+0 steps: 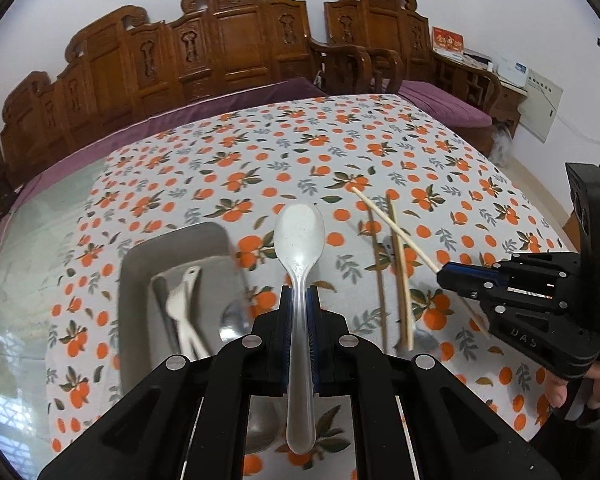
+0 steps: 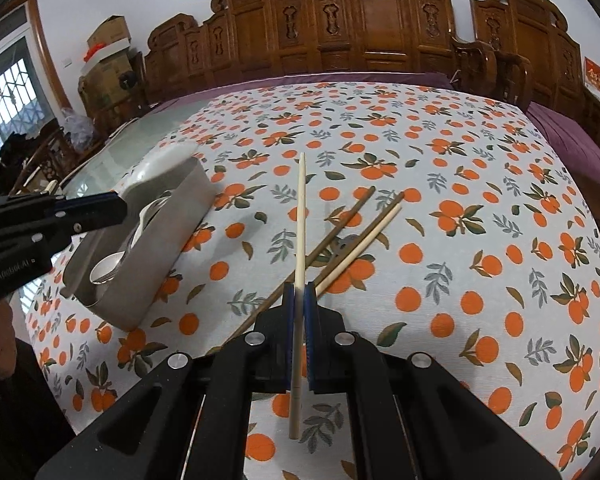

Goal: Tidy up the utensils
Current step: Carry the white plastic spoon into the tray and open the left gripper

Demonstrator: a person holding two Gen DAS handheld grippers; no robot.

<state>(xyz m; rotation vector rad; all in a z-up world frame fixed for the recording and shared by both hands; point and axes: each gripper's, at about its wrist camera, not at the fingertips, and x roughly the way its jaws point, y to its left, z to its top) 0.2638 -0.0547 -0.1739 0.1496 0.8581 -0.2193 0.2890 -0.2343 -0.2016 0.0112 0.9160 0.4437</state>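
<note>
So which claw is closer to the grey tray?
Left. The left claw, gripping the white spoon, sits right beside the grey tray. The right claw, gripping a chopstick, is farther off, over the loose chopsticks.

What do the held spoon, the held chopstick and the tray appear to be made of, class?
Spoon: probably translucent whitish plastic, since the blue finger pads show faintly through its glossy handle.
Chopstick: likely pale bamboo or wood, with a matte, uniform cream surface.
Tray: grey with a dull, smooth wall; it could be brushed metal or plastic, the look leaves it open.
</note>
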